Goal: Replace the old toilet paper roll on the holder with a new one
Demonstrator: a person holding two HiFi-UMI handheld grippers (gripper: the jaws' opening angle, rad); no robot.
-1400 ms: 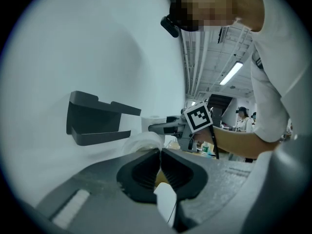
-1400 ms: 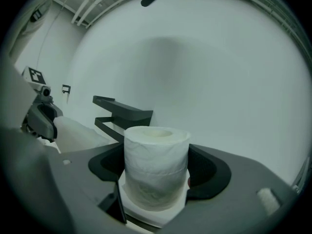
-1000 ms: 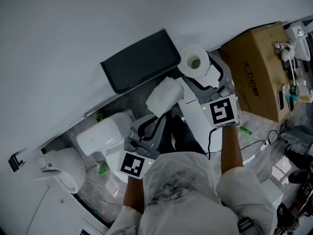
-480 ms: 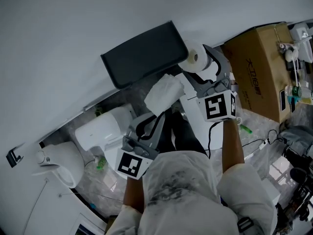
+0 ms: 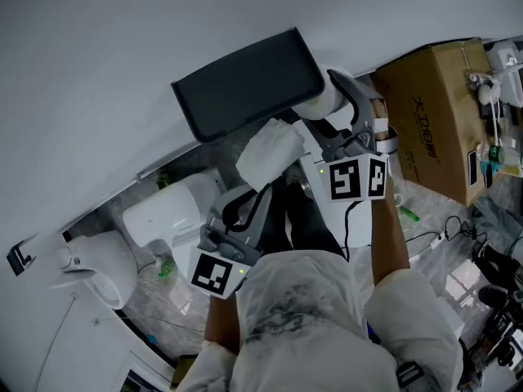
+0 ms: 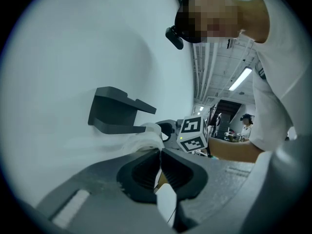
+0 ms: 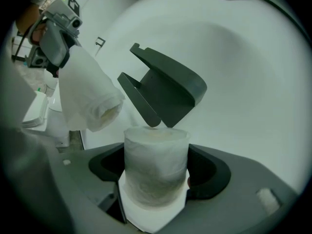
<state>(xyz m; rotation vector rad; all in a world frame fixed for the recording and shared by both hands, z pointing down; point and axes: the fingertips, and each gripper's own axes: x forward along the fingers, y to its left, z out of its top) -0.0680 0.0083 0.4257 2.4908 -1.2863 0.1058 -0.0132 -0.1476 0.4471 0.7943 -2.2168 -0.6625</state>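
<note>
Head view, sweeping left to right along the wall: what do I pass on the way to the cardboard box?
white bowl-shaped fixture → white rounded unit → squashed old roll → new roll → cardboard box. The black holder is left out because it spans across both rolls.

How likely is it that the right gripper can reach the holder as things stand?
Likely yes. The right gripper, shut on the new roll, sits right by the holder with nothing between; the old roll in the left gripper hangs off to one side.
</note>
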